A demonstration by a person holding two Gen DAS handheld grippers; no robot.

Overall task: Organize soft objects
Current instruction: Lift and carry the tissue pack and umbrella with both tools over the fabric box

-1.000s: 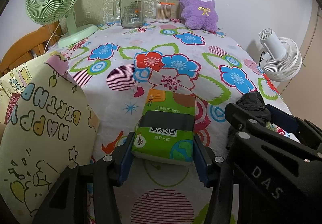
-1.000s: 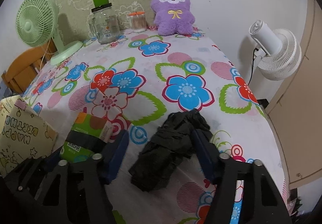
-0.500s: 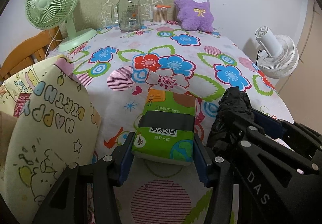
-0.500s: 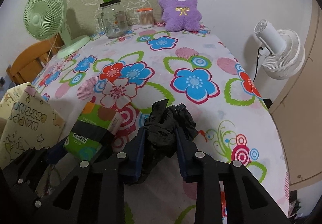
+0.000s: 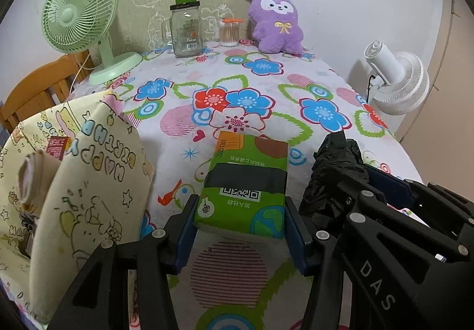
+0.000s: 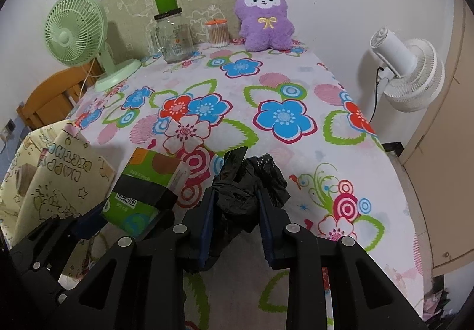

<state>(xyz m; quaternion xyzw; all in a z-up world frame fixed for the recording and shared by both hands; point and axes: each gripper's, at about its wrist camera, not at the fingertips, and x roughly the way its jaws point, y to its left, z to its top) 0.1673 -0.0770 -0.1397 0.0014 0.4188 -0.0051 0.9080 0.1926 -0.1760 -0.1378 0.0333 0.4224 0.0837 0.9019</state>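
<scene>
While the left gripper (image 5: 241, 229) clamps the green tissue pack (image 5: 247, 182), the right gripper (image 6: 237, 220) pinches the black bag (image 6: 248, 184).

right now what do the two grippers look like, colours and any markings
Both are matte black angular frames with round silver screw heads. Each finger carries a dark blue pad on its inner face. The left gripper shows no lettering; the right gripper has white letters "DAS" on its side, seen from the left wrist camera.

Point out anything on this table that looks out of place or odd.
Nothing looks spilled or broken. The one oddity is a black band wrapped across the green tissue pack held in the left gripper, covering part of its print.
</scene>
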